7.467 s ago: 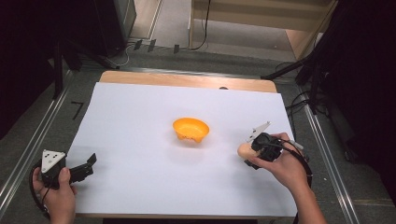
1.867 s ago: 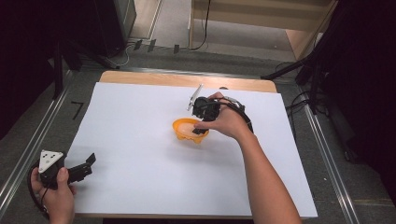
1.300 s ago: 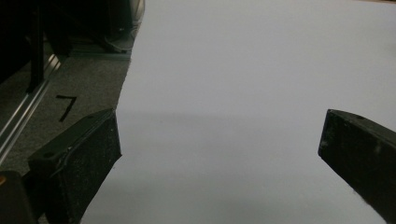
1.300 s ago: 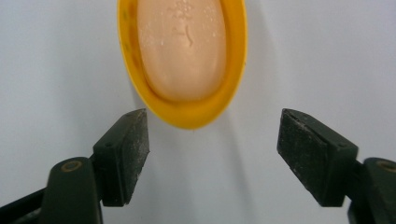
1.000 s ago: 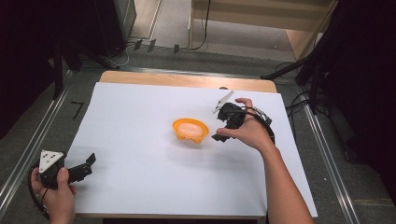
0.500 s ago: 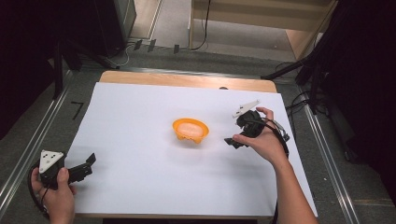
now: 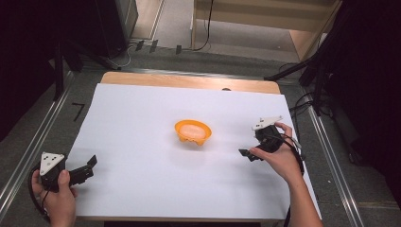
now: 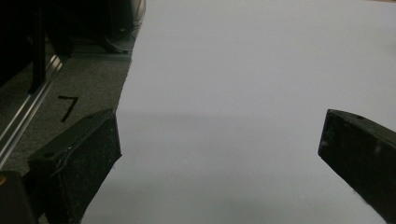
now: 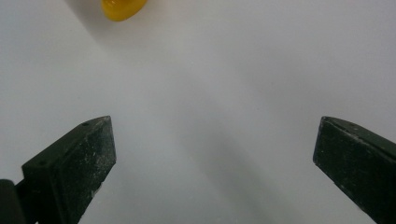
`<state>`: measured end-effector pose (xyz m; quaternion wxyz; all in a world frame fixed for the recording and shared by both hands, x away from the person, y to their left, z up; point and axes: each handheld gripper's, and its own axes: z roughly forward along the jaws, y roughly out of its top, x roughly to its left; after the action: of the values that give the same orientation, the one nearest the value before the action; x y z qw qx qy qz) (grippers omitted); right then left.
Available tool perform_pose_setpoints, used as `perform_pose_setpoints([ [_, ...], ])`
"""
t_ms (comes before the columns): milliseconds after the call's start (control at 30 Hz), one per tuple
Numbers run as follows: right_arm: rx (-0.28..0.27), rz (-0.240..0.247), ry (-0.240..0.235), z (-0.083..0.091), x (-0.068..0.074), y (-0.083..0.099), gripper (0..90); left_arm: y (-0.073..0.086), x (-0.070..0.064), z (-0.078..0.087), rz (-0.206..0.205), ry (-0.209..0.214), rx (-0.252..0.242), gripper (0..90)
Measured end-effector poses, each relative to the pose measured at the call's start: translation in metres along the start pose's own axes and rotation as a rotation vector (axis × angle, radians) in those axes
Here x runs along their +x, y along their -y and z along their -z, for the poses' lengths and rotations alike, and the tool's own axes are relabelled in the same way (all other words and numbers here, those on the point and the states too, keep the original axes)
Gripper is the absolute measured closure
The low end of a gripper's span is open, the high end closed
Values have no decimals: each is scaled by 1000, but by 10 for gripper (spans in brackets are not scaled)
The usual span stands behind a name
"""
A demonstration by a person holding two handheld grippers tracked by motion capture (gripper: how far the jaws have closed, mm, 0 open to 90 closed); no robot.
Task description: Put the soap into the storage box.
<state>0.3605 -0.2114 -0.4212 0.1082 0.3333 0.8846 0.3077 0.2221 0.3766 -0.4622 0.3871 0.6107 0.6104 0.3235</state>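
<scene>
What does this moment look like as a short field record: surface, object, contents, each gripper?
surface: white sheet covering a wooden table
object: orange bowl, upright, near the sheet's middle
contents: something pale inside, too blurred to name
right gripper: jaws open, empty, to the right of the bowl, apart from it
left gripper: jaws open, empty, at the sheet's near left edge

Ahead of the right tongs point(image 9: 215, 154), the orange bowl point(image 9: 122, 8) is clipped by the frame's top edge, only its lower rim showing. What lies pale inside the bowl is too small to name. The right tongs' tips sit half-hidden behind the hand point(image 7: 279, 158).
</scene>
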Motion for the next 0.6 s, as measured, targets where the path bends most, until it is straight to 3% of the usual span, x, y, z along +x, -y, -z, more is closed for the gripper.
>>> perform_pose_setpoints([
  [600, -66, -99, 41, 17, 1, 67, 0, 0, -1, 0, -3, -3, -4, 0],
])
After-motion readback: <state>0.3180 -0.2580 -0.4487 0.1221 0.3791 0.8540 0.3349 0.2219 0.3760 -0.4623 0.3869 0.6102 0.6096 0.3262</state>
